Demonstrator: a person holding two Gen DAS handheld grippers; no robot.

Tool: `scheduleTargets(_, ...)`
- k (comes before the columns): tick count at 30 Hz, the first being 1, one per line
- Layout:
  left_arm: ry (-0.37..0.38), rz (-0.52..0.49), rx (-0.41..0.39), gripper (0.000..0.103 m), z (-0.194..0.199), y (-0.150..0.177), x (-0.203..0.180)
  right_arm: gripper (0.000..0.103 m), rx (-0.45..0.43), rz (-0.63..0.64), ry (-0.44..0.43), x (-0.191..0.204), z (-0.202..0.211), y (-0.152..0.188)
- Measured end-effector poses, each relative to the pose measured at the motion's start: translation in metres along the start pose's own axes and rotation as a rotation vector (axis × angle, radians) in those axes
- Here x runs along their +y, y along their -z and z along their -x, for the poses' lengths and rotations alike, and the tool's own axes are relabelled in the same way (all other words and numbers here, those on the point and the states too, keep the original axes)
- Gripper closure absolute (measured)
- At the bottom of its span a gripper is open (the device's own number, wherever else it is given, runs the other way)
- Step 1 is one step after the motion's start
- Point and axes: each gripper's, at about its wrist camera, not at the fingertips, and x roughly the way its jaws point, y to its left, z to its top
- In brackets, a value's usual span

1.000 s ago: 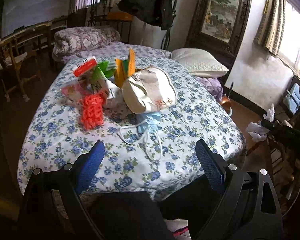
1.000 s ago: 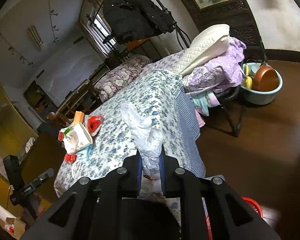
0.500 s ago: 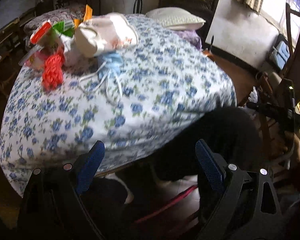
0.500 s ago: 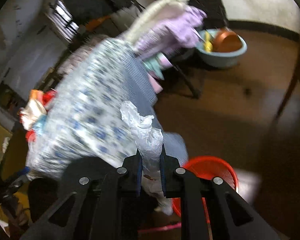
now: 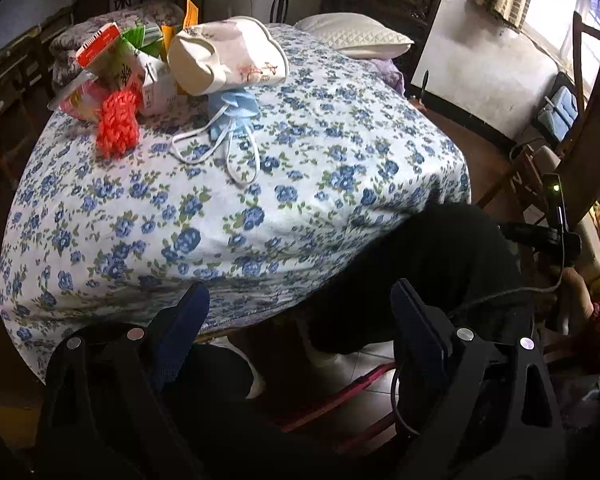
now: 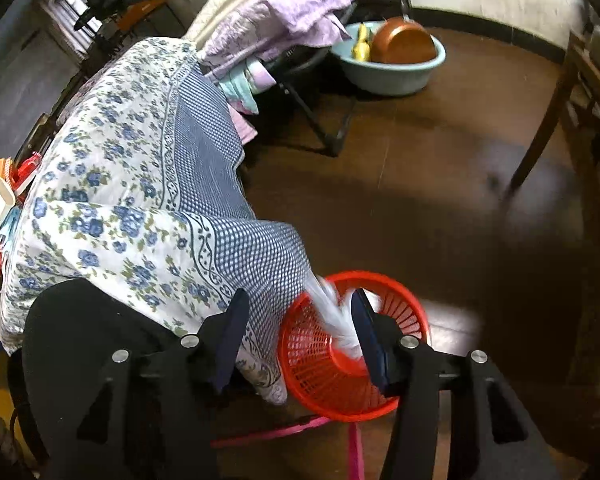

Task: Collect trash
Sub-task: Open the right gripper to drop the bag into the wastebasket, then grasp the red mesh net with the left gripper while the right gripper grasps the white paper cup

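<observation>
My right gripper (image 6: 300, 304) hangs over a red plastic basket (image 6: 404, 296) on the floor beside the table. Its jaws are opening, and a white plastic bag (image 6: 334, 316), blurred, slips down between them along the right finger into the basket. My left gripper (image 5: 300, 296) stands open at the near edge of the flowered tablecloth (image 5: 260, 192), with nothing between its fingers. At the table's far left lie a red knitted piece (image 5: 118, 122), a blue face mask (image 5: 234, 110), a white cap (image 5: 228, 56) and some wrappers (image 5: 112, 56).
A person's dark trouser leg (image 5: 440, 260) is under the table's edge. A teal basin (image 6: 396, 76) with a copper pan sits on the floor beyond. A chair piled with purple cloth (image 6: 284, 12) stands at the table's far end; a wooden chair (image 6: 580, 100) is at right.
The right gripper dropped from above the table to over the red basket and its jaws parted, letting the white bag slip. The left gripper tilted down toward the table's near edge.
</observation>
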Motion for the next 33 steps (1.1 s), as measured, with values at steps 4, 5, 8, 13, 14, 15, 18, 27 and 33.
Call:
scheduleTargets(4,-0.018,0.02,-0.032,0.014,0.002,-0.013,0.004,0.051,-0.072,0.028,-0.018,0.012,0.021,-0.008)
scheduleTargets(5,-0.026,0.027,-0.047,0.014,0.004,-0.018,0.006,0.051,-0.114,0.046,-0.032,0.021,0.032,-0.012)
scheduleTargets(8,-0.059,0.055,-0.112,0.014,0.012,-0.035,0.018,0.051,-0.203,0.085,-0.09,0.046,0.056,-0.027)
scheduleTargets(13,-0.123,0.172,-0.233,0.013,0.022,-0.064,0.061,0.033,-0.341,0.153,-0.284,0.114,0.087,-0.051)
scheduleTargets(14,-0.15,0.2,-0.252,0.013,0.022,-0.068,0.071,0.029,-0.355,0.178,-0.32,0.132,0.087,-0.054)
scheduleTargets(15,-0.181,0.232,-0.266,0.013,0.02,-0.072,0.083,0.028,-0.354,0.212,-0.348,0.151,0.084,-0.057)
scheduleTargets(18,-0.2,0.324,-0.266,0.013,0.008,-0.079,0.113,0.028,-0.338,0.286,-0.404,0.199,0.073,-0.058)
scheduleTargets(27,-0.222,0.367,-0.253,0.019,-0.027,-0.09,0.141,0.022,-0.306,0.338,-0.474,0.257,0.059,-0.043)
scheduleTargets(33,-0.224,0.338,-0.269,0.074,-0.029,-0.081,0.146,0.015,-0.29,0.383,-0.505,0.294,0.045,-0.049)
